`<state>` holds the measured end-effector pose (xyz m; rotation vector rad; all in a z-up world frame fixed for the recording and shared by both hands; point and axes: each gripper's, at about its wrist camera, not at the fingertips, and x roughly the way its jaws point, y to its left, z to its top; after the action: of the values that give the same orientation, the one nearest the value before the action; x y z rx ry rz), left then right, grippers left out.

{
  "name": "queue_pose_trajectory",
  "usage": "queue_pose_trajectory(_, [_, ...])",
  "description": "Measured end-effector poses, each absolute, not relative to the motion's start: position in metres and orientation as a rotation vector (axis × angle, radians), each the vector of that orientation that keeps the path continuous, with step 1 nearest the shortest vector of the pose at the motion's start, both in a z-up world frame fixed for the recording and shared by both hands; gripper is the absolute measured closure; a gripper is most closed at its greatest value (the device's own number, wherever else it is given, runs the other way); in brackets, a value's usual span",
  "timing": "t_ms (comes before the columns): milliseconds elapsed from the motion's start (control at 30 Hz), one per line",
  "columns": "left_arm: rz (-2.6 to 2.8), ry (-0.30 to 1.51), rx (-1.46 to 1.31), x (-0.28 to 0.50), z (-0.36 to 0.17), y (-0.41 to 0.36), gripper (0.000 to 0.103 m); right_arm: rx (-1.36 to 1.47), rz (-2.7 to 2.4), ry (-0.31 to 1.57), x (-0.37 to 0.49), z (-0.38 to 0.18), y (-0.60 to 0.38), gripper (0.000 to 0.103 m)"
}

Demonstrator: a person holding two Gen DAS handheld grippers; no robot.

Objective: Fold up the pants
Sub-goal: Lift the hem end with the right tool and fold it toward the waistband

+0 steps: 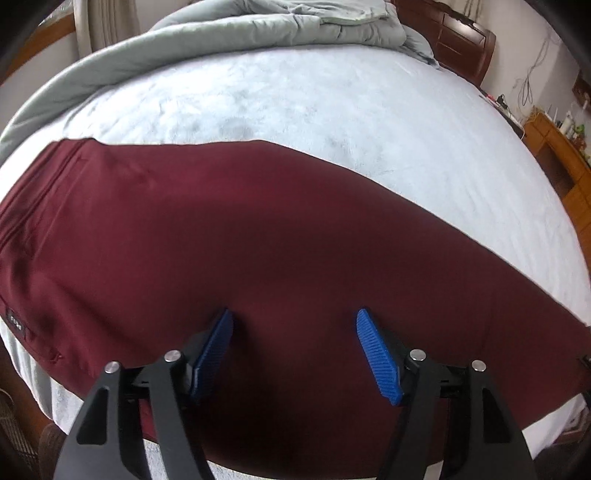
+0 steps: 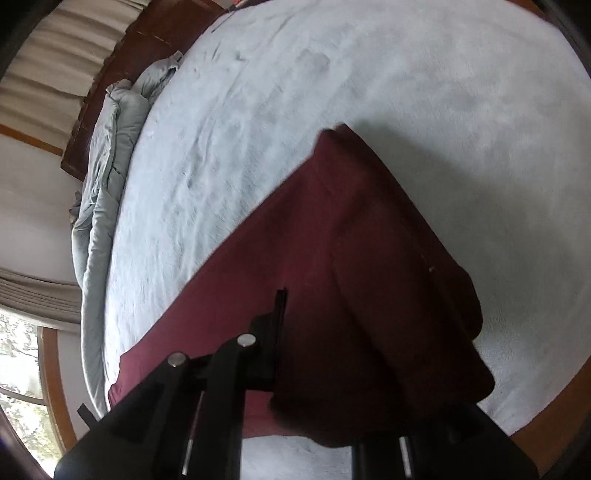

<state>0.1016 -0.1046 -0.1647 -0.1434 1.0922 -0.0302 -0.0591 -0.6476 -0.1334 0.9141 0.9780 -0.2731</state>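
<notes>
Maroon pants (image 1: 221, 229) lie flat across the pale blue bed sheet (image 1: 295, 96), waistband at the left. My left gripper (image 1: 295, 332) hovers just above the middle of the pants, blue pads wide apart, holding nothing. In the right wrist view my right gripper (image 2: 295, 325) is shut on a leg end of the pants (image 2: 351, 240) and holds it lifted, folded over the rest of the pants. Only one black finger (image 2: 277, 332) shows; cloth hides the other.
A bunched grey duvet (image 1: 258, 26) lies along the far side of the bed by the dark wooden headboard (image 1: 461, 40). It also shows in the right wrist view (image 2: 107, 177). A wooden cabinet (image 1: 561, 162) stands to the right. A window (image 2: 22, 369) is at lower left.
</notes>
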Motion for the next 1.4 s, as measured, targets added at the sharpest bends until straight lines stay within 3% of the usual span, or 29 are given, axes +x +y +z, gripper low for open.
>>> queue_pose_trajectory(267, [-0.064, 1.074, -0.239, 0.099, -0.124, -0.073, 0.032, 0.576, -0.188, 0.880, -0.023, -0.039, -0.559, 0.090])
queue_pose_trajectory(467, [-0.043, 1.073, -0.257, 0.099, -0.112, -0.045, 0.032, 0.480, -0.018, 0.889, 0.015, -0.014, -0.473, 0.090])
queue_pose_trajectory(933, [0.044, 1.070, -0.275, 0.093, -0.103, 0.009, 0.024, 0.388, 0.184, 0.981, 0.062, -0.037, -0.325, 0.090])
queue_pose_trajectory(1167, [0.007, 1.107, -0.367, 0.090, -0.114, 0.017, 0.022, 0.275, 0.242, 1.059, 0.073, -0.083, -0.251, 0.087])
queue_pose_trajectory(1300, [-0.065, 1.170, -0.438, 0.094, -0.129, 0.008, 0.022, 0.226, 0.256, 1.118, 0.067, -0.113, -0.234, 0.076])
queue_pose_trajectory(1400, [-0.159, 1.250, -0.517, 0.101, -0.143, -0.007, 0.022, 0.285, 0.385, 1.163, 0.059, -0.115, -0.232, 0.025])
